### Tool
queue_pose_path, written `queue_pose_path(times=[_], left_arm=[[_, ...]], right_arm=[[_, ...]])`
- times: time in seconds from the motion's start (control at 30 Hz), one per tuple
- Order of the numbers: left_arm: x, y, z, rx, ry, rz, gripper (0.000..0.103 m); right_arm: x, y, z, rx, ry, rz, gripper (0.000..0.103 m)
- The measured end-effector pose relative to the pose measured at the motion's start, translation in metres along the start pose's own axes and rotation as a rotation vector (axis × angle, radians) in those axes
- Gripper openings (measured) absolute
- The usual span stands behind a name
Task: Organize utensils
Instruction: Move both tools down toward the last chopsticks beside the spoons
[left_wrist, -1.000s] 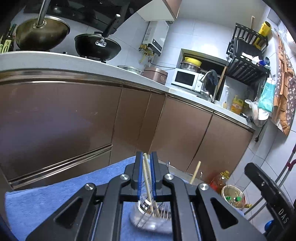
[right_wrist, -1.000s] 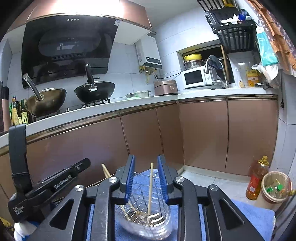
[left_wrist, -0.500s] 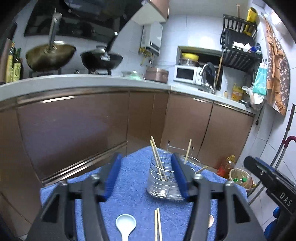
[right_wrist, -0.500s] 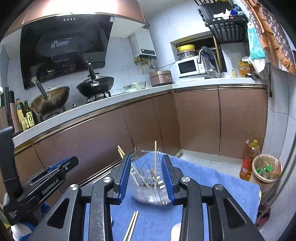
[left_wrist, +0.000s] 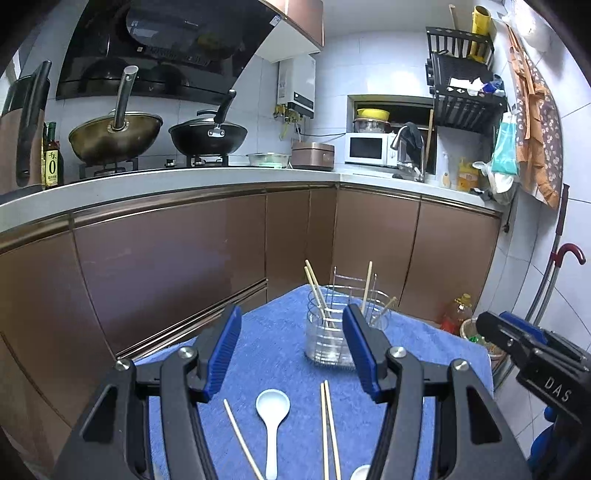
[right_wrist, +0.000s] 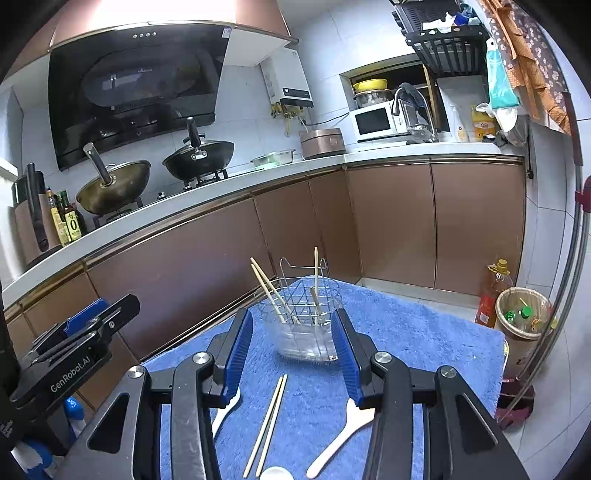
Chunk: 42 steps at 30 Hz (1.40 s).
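Both grippers are held above the near edge of the desk, which is covered by a blue towel. Furthest left, the left gripper is seen with its jaws spread wide and nothing between the blue pads. Below it, near the left edge, a single chopstick is laid slantwise on the towel, and just to its right a white spoon is laid with its bowl turned toward the far edge. Further right, a pair of chopsticks is laid side by side, about midway across the desk. Toward the far edge, a wire utensil holder in a clear base is stood upright, and several chopsticks are propped inside it, leaning against the wires. To the right of the lying pair, a second white spoon is laid slantwise near the near edge. Furthest right, the right gripper is seen with its jaws partway apart and opening, nothing being clasped between them; the holder is merely framed beyond the pads, apart from them.
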<state>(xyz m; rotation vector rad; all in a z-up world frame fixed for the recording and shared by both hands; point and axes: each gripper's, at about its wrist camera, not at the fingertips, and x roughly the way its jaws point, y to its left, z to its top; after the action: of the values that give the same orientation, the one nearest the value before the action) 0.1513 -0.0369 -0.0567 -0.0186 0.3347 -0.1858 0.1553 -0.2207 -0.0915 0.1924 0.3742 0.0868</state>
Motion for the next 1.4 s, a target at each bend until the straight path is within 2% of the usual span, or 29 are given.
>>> queue_pose_path(times=[0.43,0.7,1.23,1.4], left_arm=[[-0.044,-0.001,-0.007,0.034,-0.018,0.041,0.055],[-0.052,0.0,-0.012,0.059,-0.018,0.048,0.055],[0.004,0.018,-0.033,0.044,0.111,0.045,0.055],[0.029,0.032,-0.043,0.009,0.178,0.035,0.055]], right_arm=[[-0.045,0.012,-0.007,-0.002,-0.025,-0.007,0.043],[-0.048,0.02,-0.012,-0.008,-0.014,-0.01,0.043],[0.008,0.022,-0.034,-0.024,0.147,-0.02,0.043],[0.034,0.023,-0.043,-0.031,0.21,-0.016,0.043]])
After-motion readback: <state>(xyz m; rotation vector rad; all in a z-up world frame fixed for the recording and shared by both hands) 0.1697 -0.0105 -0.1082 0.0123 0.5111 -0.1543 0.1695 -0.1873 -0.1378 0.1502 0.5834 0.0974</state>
